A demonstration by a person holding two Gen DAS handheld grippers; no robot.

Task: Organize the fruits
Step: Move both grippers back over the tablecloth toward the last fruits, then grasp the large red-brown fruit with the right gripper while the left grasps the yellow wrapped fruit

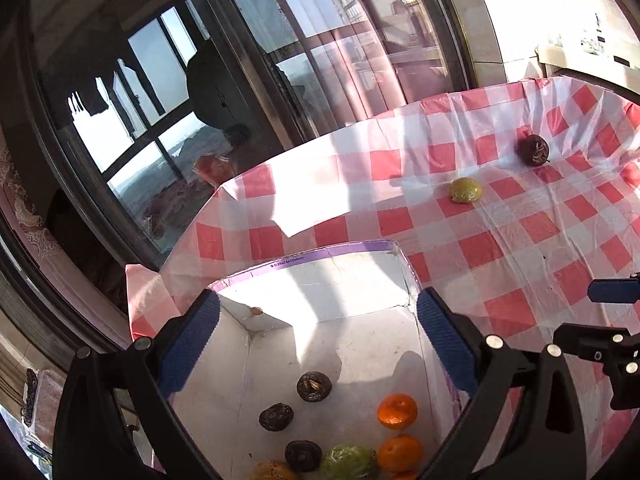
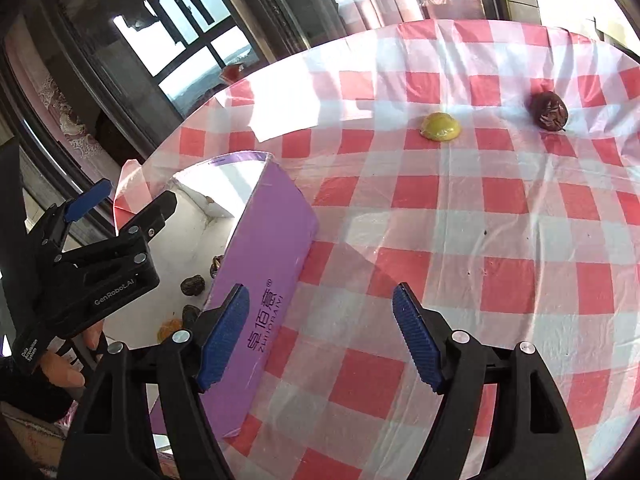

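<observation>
A purple box [image 1: 304, 258] with a white inside holds two oranges [image 1: 397, 411], a green fruit [image 1: 348, 462] and three dark wrinkled fruits [image 1: 314, 386]. My left gripper [image 1: 320, 316] hangs open over the box with nothing between its fingers. On the checked cloth lie a yellow-green fruit [image 2: 441, 126] and, further right, a dark fruit [image 2: 551, 111]. My right gripper [image 2: 320, 300] stands open and empty above the cloth, its left finger in front of the box's outer wall [image 2: 260, 240]. In the right wrist view the left gripper [image 2: 128, 200] shows over the box.
The red-and-white cloth [image 2: 460, 248] covers the table. Its far edge [image 1: 280, 164] runs close to a large glass window [image 1: 168, 80]. A hand [image 2: 60, 368] holds the left gripper at the lower left. The right gripper [image 1: 596, 312] appears at the right edge of the left wrist view.
</observation>
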